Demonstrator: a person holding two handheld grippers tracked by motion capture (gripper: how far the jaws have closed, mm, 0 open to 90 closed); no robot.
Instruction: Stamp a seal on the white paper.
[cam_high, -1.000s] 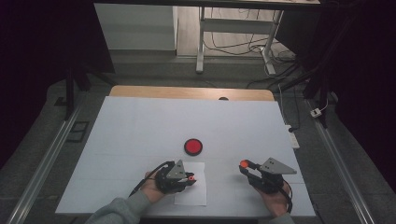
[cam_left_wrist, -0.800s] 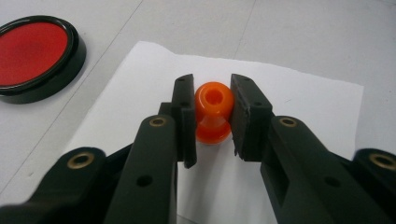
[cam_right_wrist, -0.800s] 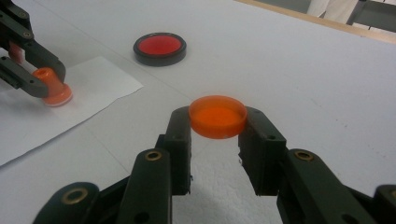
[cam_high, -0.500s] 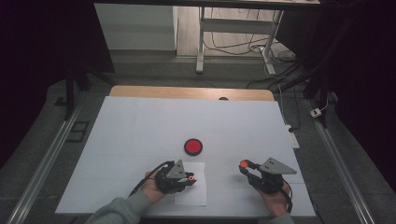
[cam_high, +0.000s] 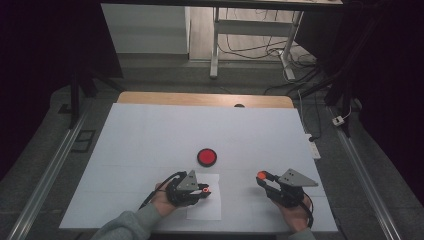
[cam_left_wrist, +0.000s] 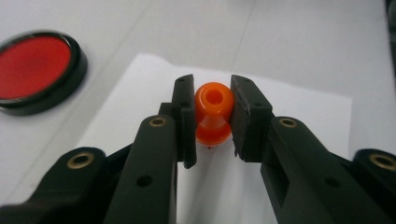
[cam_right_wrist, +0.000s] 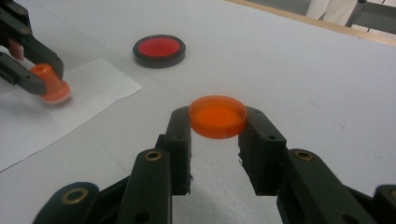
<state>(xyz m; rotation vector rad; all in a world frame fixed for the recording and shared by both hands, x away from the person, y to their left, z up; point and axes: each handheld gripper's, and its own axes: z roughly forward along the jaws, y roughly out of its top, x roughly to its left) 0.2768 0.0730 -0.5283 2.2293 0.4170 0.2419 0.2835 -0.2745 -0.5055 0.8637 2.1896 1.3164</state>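
Left gripper (cam_left_wrist: 212, 119) hides the orange stamp's (cam_left_wrist: 213, 113) base on paper (cam_left_wrist: 299, 135).

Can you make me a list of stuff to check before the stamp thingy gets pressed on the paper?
1. Left gripper holds the orange stamp tight: ok.
2. Stamp is over the white paper: ok.
3. Whether the stamp's bottom has ink: cannot tell.
4. Right gripper holds the orange cap away from the paper: ok.
5. Red ink pad is uncovered and off the paper: ok.
6. Paper lies flat on the table: ok.
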